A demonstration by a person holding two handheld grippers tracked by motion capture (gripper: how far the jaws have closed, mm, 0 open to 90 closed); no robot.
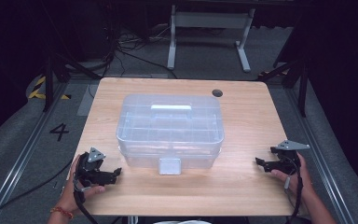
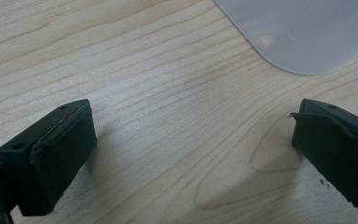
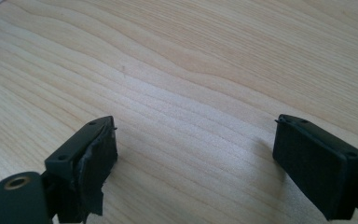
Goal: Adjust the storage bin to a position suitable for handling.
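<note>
A clear plastic box (image 1: 170,128) is sitting in the middle of the wooden table (image 1: 242,191), its lid on, a moulded handle (image 1: 170,111) lying flat across the top and a frosted latch (image 1: 169,165) hanging down its near side at the six o'clock edge. Faint divider lines are showing through the lid. No brand, label or print is readable on the box.

The left gripper (image 1: 116,171) is resting low over the table at about eight o'clock from the box, near its front left corner but apart from it, held in the person's left hand (image 1: 77,186). In the left gripper view its jaws are standing wide apart over bare wood grain, with nothing between them, and a rounded frosted corner of the box (image 2: 307,32) is showing at the one o'clock part of that view.

The right gripper (image 1: 259,162) is sitting at about four o'clock from the box, well apart from it, in the person's right hand (image 1: 293,179), pointing toward the box. In the right gripper view its jaws are likewise spread wide with only tabletop between them; the pad on one jaw is looking frayed at its edge.

A dark round grommet (image 1: 217,93) is set in the table at about one o'clock from the box. On the grey floor at nine o'clock, the figure "4" (image 1: 59,131) is readable, with yellow and black hazard tape (image 1: 39,88) farther off at ten o'clock.
</note>
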